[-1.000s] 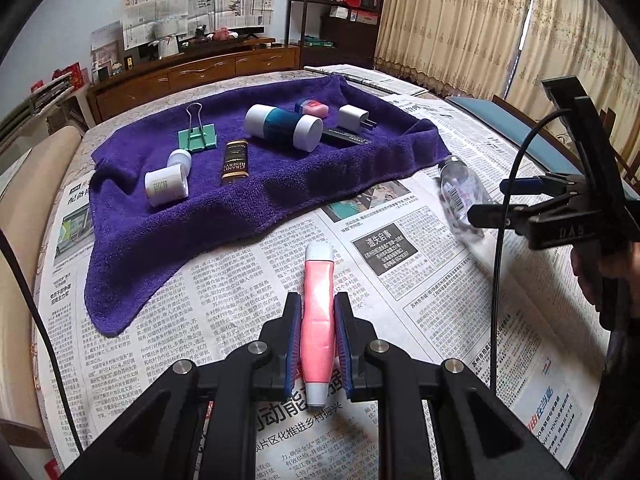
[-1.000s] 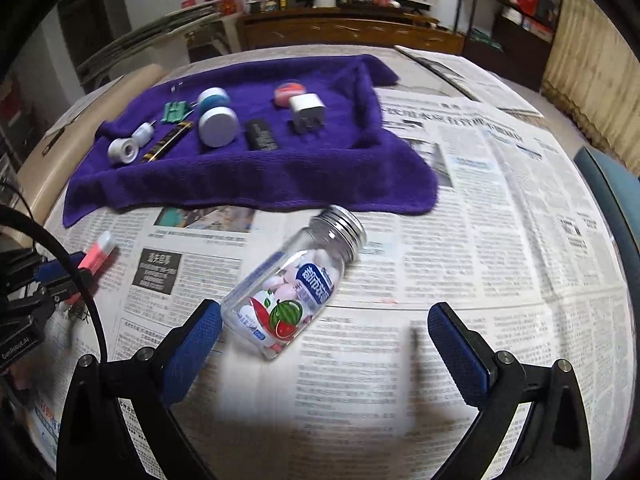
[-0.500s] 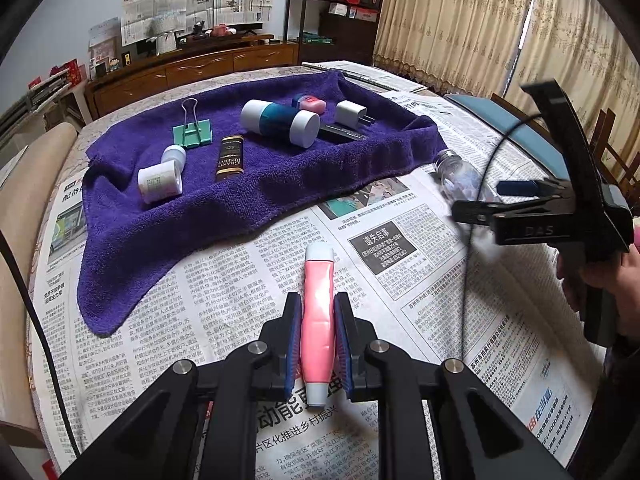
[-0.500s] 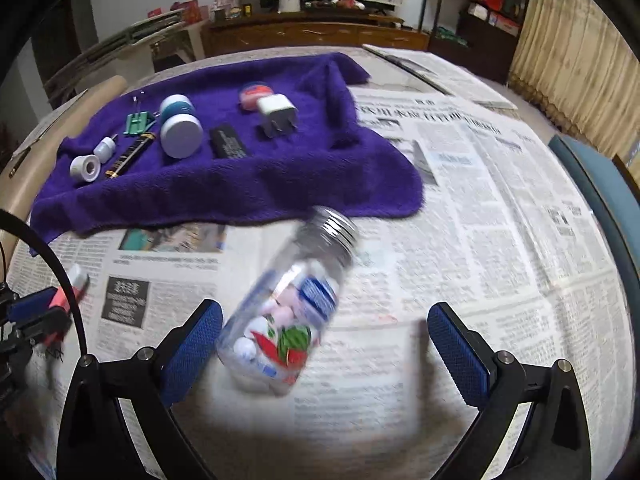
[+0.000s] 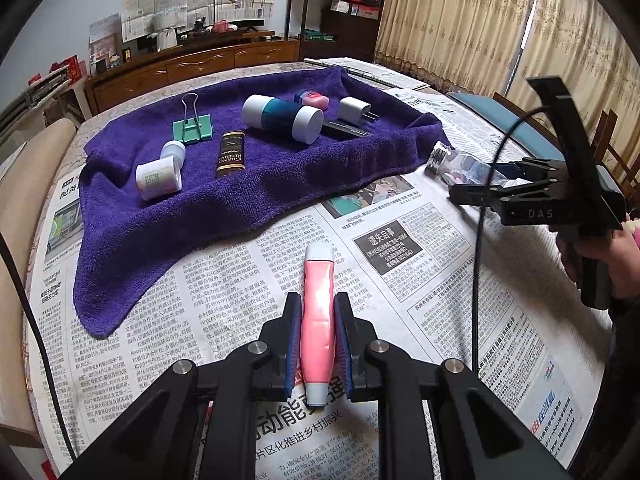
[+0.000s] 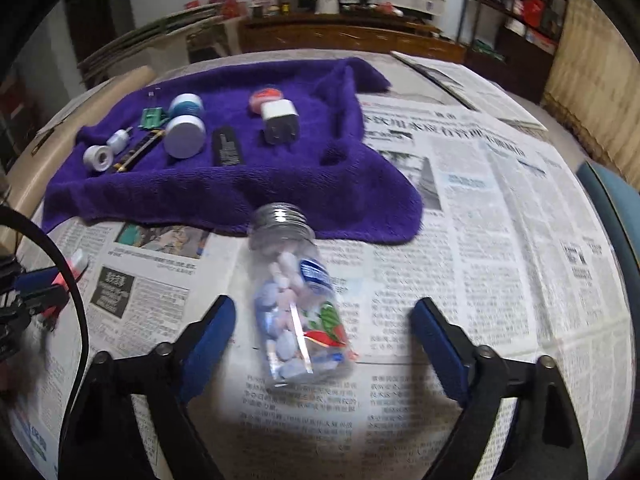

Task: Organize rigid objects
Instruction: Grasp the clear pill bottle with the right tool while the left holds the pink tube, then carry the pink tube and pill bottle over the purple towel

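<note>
My left gripper (image 5: 318,342) is shut on a pink tube with pale caps (image 5: 318,308), which lies on the newspaper pointing away from me. A clear candy bottle with a metal cap (image 6: 298,304) lies on the newspaper between the blue pads of my right gripper (image 6: 324,340). Those jaws are closing, with a gap still showing on both sides of the bottle. In the left wrist view the right gripper (image 5: 476,184) and the bottle (image 5: 460,166) appear at the right, with a hand on the handle.
A purple towel (image 5: 168,216) covers the far half of the table and carries a green binder clip (image 5: 192,128), white and teal cylinder (image 5: 282,118), brown tube (image 5: 231,154), white charger (image 6: 279,120), small white bottles (image 5: 158,174) and a pink item (image 5: 314,99). Newspaper (image 6: 500,240) covers the rest.
The right gripper's jaws have narrowed around the candy bottle, which has swung from diagonal to nearly straight between them. The left gripper and pink tube have not moved.
</note>
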